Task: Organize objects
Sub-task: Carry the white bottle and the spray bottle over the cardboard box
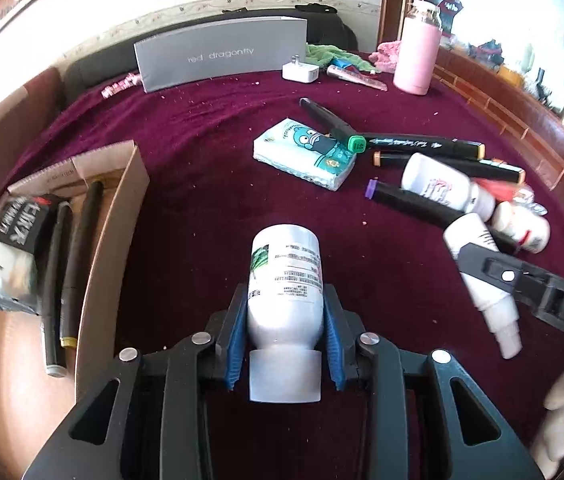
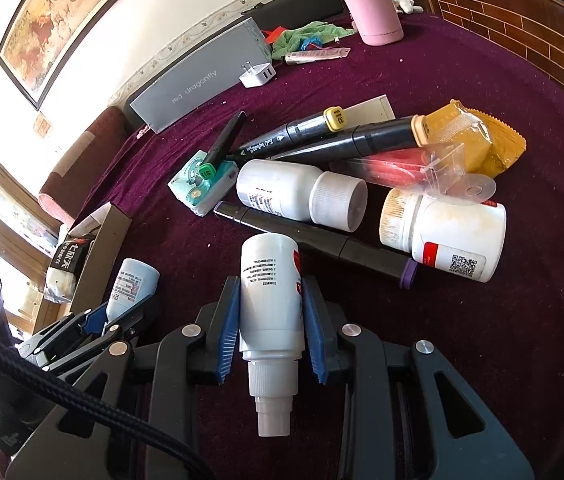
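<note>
Left wrist view. The left gripper (image 1: pixel 285 320) is clamped on a white bottle (image 1: pixel 285 280) with a green-printed label, its blue pads (image 1: pixel 237 354) pressed to both sides of the body and its wide cap pointing toward the camera. The bottle hangs over the maroon cloth (image 1: pixel 202 160). At left an open cardboard box (image 1: pixel 118 216) holds dark marker pens (image 1: pixel 82 248) and a black-labelled packet (image 1: pixel 10 248). Farther off lies a tissue pack (image 1: pixel 302 154) with a green-capped marker (image 1: pixel 330 126) resting on it. At right, more markers and small white bottles lie heaped together. A grey box (image 1: pixel 222 52), a white plug adapter (image 1: pixel 300 72) and a pink flask (image 1: pixel 418 56) stand at the far edge.

Right wrist view. The right gripper (image 2: pixel 270 328) grips a white spray bottle (image 2: pixel 270 296) by its body, nozzle toward the camera, base toward the heap. Just beyond lie a purple-capped marker (image 2: pixel 322 240), a white pill bottle (image 2: pixel 298 196) and a stained white jar (image 2: pixel 442 232). A yellow sachet (image 2: pixel 478 140) lies at far right. The left gripper, holding its bottle, appears at near left, just beside the cardboard box.
</note>
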`<state>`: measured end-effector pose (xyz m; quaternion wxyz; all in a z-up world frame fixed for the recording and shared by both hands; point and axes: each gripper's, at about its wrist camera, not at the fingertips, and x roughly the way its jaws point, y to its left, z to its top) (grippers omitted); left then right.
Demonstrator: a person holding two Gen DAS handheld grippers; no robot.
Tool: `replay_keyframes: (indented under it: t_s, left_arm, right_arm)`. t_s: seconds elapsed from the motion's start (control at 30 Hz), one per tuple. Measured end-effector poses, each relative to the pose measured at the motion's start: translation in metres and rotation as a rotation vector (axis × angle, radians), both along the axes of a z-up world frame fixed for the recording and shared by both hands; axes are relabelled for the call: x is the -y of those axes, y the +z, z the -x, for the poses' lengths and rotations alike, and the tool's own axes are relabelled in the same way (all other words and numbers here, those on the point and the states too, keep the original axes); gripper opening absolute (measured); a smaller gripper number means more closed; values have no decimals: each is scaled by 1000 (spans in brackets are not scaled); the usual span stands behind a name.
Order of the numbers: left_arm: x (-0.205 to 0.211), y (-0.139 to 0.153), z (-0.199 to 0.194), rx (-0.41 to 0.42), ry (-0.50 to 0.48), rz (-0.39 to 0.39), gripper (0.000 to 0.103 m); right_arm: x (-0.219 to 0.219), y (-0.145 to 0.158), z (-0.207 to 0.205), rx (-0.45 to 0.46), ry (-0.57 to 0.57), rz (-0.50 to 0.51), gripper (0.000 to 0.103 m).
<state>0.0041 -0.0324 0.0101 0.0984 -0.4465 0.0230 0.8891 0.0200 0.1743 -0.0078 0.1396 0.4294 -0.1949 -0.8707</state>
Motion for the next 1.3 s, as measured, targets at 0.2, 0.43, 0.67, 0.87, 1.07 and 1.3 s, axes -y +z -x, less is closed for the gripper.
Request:
replay_keyframes:
  t_s: [0.2, 0.43, 0.67, 0.87, 1.07, 1.3]
  left_arm:
    - [20, 13, -21, 10, -9, -112, 29]
    - [56, 36, -52, -49, 12, -155, 29]
    - [113, 47, -75, -79, 76, -208, 29]
    - [170, 54, -90, -109, 172, -213, 29]
    - [220, 51, -83, -111, 275, -163, 29]
    - [238, 39, -52, -79, 283, -71, 29]
  right_arm:
    - [6, 1, -1, -10, 0, -44, 28]
    - [48, 8, -5, -2, 6, -368, 27]
    - [55, 12, -15, 32, 52, -319, 27]
    - [61, 35, -29, 24, 105, -142, 27]
    - [96, 57, -29, 30, 224, 41, 27]
    - [176, 61, -15, 92, 378, 138, 28]
